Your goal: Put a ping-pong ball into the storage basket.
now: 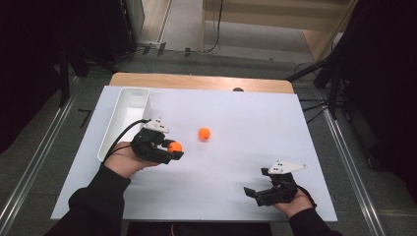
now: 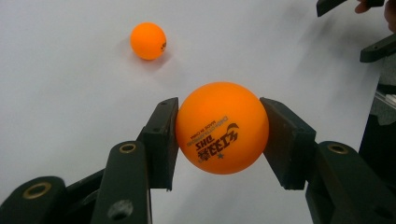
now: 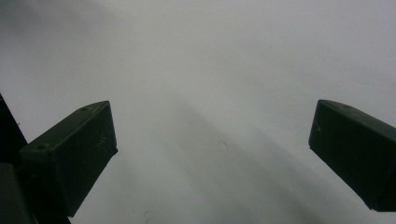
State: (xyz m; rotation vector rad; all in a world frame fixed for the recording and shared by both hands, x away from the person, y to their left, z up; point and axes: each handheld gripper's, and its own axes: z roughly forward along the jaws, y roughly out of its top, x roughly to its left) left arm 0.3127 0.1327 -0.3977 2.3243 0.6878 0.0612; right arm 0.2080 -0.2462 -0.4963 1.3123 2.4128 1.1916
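You had left tongs (image 2: 219,130) pinching first ball (image 2: 222,127); right tongs (image 3: 212,154) spread, idle. Second ball (image 1: 204,133) remained on counter (image 1: 255,147); white bin (image 1: 123,120) apparently unfilled.

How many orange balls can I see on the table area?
2. One orange ball is clamped in the left claw, just above the white sheet. The other ball lies free on the sheet, beyond it. The white bin could hide more.

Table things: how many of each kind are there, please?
Orange ping-pong balls: 2, the held ball in the left gripper and the loose ball
White tray: 1
Handheld grippers: 2, with the right gripper open
Total: 5
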